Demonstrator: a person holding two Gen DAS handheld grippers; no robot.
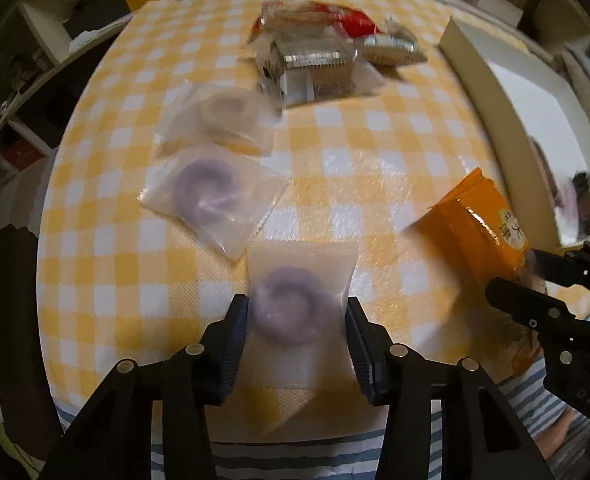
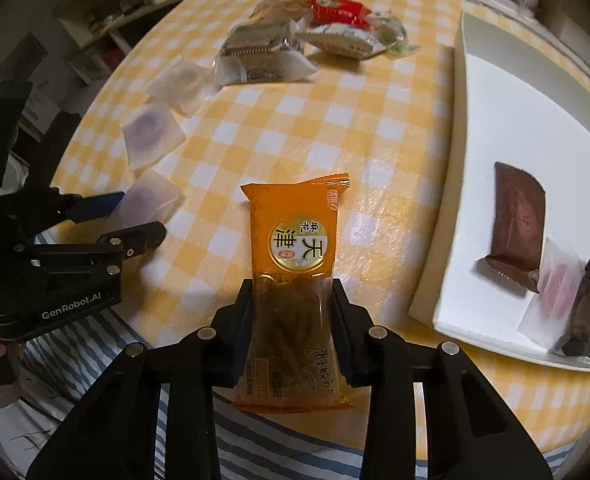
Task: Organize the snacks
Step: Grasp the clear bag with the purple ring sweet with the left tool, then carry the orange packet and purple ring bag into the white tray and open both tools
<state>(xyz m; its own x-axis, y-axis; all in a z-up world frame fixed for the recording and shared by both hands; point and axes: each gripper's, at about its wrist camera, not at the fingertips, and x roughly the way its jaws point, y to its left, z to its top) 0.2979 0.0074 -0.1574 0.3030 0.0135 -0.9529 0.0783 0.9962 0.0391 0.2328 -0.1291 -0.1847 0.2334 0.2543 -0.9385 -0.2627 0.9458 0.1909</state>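
Gripping long orange foil snack packet (image 2: 293,280) between closed right gripper (image 2: 293,300) fingers, long axis running ahead; white tray (image 2: 495,128) right of fingers. Left gripper (image 1: 297,320) clamped on frosted pouch with purple ring (image 1: 295,300).

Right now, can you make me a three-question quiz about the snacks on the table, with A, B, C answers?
1. Where is the white tray?
A. right of the orange packet
B. under the table
C. on a chair

2. How many clear packets hold purple rings?
A. none
B. two
C. five

3. What is the left gripper doing?
A. hanging empty
B. closed on a purple ring packet
C. holding a cup

Answers:
1 A: the tray lies at the table's right side.
2 B: one lies free, one sits between the left fingers.
3 B: the fingers press both packet edges.
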